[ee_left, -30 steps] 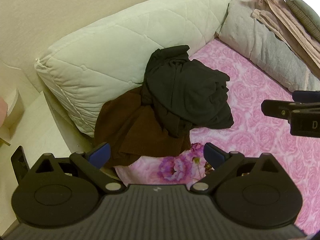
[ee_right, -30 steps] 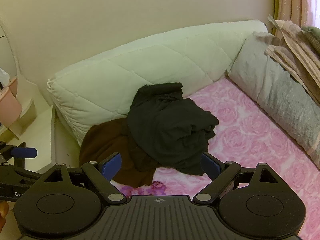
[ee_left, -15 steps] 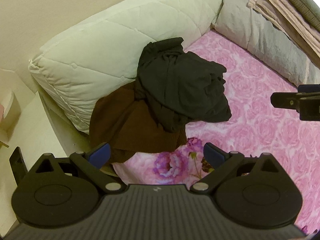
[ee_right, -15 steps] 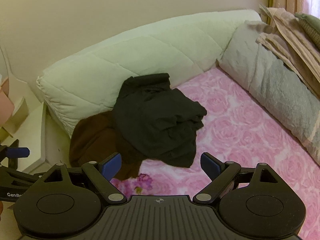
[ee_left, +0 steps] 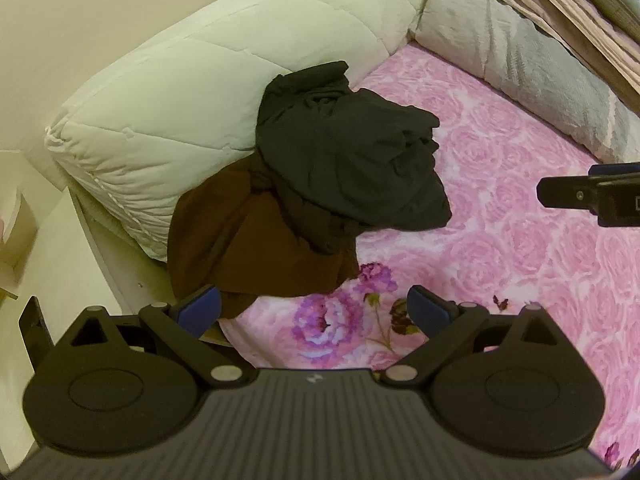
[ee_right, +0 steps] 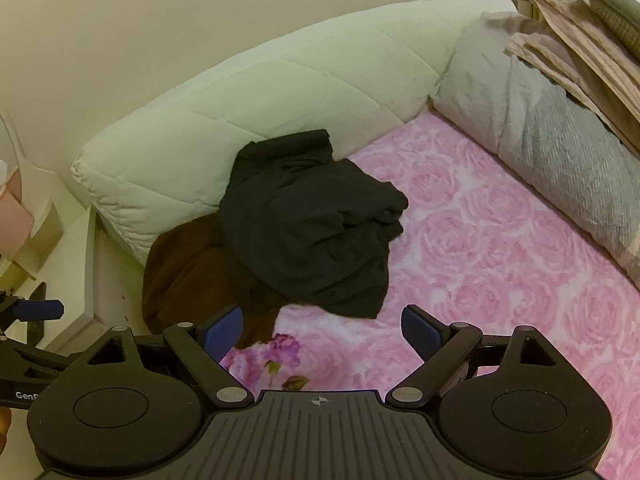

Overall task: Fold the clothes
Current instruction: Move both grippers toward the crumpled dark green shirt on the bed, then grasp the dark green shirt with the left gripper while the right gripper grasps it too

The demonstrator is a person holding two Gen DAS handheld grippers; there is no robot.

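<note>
A crumpled black garment [ee_left: 352, 160] [ee_right: 316, 224] lies heaped on the pink rose-patterned bed [ee_left: 520, 240] [ee_right: 500, 260], partly over a dark brown garment [ee_left: 248, 248] [ee_right: 188, 272] at the bed's left end. My left gripper [ee_left: 314, 312] hovers open above the bed's near corner, short of the brown garment, with nothing between its fingers. My right gripper [ee_right: 322, 328] is open and empty too, just in front of the black garment's lower edge. In the left wrist view the right gripper's finger [ee_left: 580, 194] pokes in from the right edge.
A quilted pale-green cushion [ee_left: 224, 72] [ee_right: 280, 92] lines the wall behind the pile. A grey pillow [ee_left: 520, 52] [ee_right: 552, 140] with folded beige and green textiles [ee_right: 580, 32] runs along the right side. A white bedside surface [ee_left: 48, 248] stands left of the bed.
Both grippers have moved forward and rightward over the bed, bringing the clothes pile closer and further left in view. Both stayed open; nothing was taken hold of.
</note>
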